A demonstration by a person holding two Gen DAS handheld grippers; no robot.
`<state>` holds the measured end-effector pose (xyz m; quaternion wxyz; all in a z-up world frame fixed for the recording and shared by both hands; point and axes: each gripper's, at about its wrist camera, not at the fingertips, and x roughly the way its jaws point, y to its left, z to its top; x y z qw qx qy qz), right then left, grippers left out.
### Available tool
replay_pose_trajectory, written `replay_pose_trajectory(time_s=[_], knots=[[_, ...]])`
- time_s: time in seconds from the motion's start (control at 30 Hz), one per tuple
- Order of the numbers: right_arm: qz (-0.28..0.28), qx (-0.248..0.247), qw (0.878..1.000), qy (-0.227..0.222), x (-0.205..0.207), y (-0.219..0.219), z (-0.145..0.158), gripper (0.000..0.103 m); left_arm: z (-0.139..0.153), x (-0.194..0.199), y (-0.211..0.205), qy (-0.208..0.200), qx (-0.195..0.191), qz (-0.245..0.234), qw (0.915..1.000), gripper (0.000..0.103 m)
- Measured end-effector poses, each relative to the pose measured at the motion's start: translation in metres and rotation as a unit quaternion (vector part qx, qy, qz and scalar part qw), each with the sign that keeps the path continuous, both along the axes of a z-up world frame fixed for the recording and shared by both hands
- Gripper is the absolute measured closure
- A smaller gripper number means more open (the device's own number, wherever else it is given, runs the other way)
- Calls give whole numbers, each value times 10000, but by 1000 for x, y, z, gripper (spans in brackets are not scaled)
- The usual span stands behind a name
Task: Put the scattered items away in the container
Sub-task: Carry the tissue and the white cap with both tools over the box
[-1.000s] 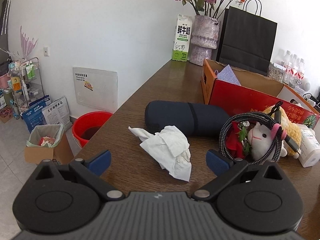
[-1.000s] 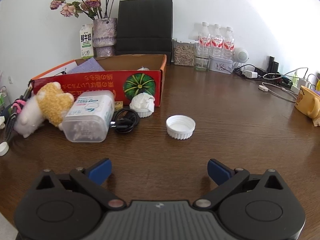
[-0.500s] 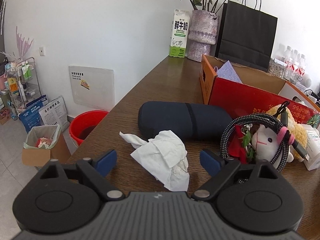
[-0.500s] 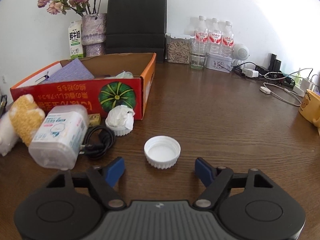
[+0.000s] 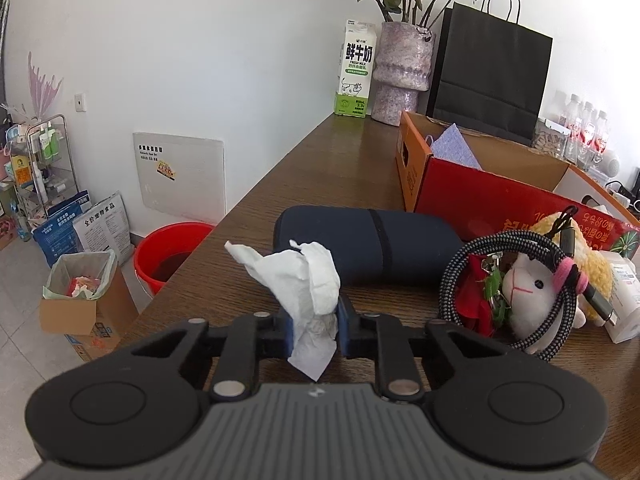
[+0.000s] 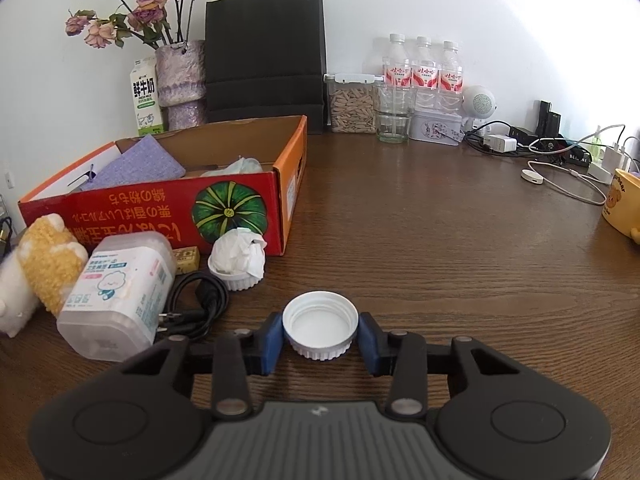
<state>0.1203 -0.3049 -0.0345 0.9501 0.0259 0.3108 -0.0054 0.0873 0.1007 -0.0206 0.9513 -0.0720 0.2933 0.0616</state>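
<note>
— Fingers first: what are yours holding?
— Your left gripper [image 5: 314,330] has just closed on the crumpled tissue [image 5: 306,284], which stands upright near the tabletop's left edge. Your right gripper [image 6: 320,340] has just closed around the white cap [image 6: 320,325], open side up.
— And the box?
— The red cardboard box [image 6: 160,208] sits behind, toward the tabletop's far edge.
</note>
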Motion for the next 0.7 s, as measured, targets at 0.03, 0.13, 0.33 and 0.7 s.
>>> replay_pose_trajectory(time_s=[0.03, 0.13, 0.33, 0.7], knots=[[-7, 8, 10000, -10, -1, 0, 0, 64, 1, -1, 0, -26, -5, 10, 10000, 85], [-7, 37, 10000, -49, -4, 0, 1, 64, 4, -4, 1, -126, 12, 24, 9999, 86], [37, 40, 9997, -231, -11, 3, 9, 64, 16, -10, -1, -327, 65, 30, 9994, 85], [337, 53, 9966, -747, -6, 23, 44, 64, 52, 5, -19, -831, 224, -331, 9957, 85]])
